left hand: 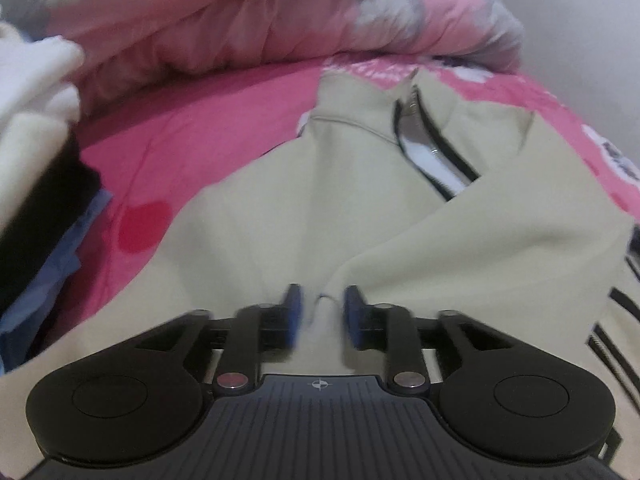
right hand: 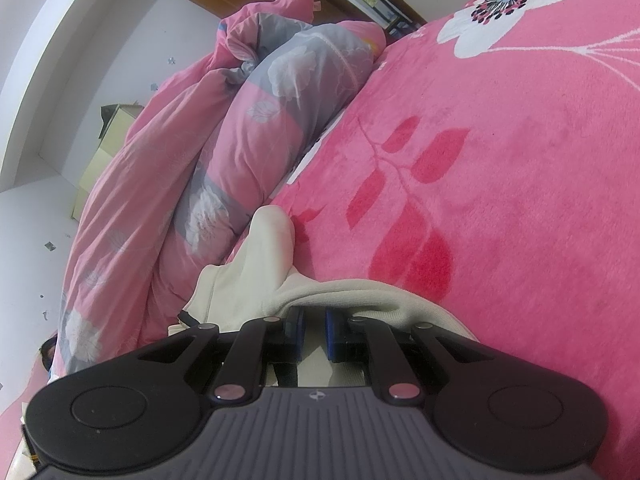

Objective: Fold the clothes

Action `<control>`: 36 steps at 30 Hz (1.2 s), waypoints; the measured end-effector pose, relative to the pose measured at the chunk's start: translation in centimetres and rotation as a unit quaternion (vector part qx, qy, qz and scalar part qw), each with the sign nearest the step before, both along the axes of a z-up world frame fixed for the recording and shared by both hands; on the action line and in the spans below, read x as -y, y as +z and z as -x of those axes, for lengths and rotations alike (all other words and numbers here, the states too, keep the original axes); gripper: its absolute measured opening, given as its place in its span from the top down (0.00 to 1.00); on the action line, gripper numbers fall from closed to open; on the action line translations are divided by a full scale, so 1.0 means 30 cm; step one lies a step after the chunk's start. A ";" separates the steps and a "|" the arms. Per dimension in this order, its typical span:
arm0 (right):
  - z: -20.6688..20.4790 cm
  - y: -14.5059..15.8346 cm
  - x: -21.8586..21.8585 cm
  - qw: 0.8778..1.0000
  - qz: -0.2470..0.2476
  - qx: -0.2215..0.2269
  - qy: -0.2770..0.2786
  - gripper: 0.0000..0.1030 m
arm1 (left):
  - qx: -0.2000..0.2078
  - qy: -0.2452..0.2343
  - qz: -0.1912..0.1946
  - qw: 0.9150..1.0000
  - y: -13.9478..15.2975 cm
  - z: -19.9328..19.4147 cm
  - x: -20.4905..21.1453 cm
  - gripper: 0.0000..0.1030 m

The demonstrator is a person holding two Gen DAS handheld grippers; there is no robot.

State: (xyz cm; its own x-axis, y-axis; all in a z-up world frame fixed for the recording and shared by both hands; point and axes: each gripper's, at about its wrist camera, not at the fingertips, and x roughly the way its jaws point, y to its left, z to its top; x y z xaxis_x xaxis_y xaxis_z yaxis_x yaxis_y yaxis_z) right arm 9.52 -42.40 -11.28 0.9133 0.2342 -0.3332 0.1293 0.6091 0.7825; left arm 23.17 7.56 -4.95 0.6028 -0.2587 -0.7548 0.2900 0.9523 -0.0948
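Cream zip-neck jacket (left hand: 280,184) lies collar-up across the pink bed's (right hand: 500,160) middle, one flap folded over — left gripper (left hand: 319,316) parted above it, right gripper (right hand: 314,334) apparently pinching its edge — so draw folds square and taut.

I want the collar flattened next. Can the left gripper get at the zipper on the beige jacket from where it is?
Probably yes. The left gripper is open, low over the beige jacket, and the zipper lies ahead to its right with only flat fabric between them; one raised fold edge is near the path.
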 end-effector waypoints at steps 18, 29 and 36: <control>-0.003 0.092 -0.064 0.993 0.086 -0.069 0.031 0.89 | 0.110 -0.063 -0.054 0.990 0.065 0.444 0.119 0.36; -0.145 0.412 -0.315 0.953 0.257 -0.087 0.135 0.71 | 0.112 -0.061 -0.021 0.992 -0.037 0.451 0.111 0.35; -0.522 0.354 -0.430 0.951 0.192 -0.187 0.157 0.64 | 0.111 -0.056 0.010 0.992 -0.049 0.458 0.088 0.34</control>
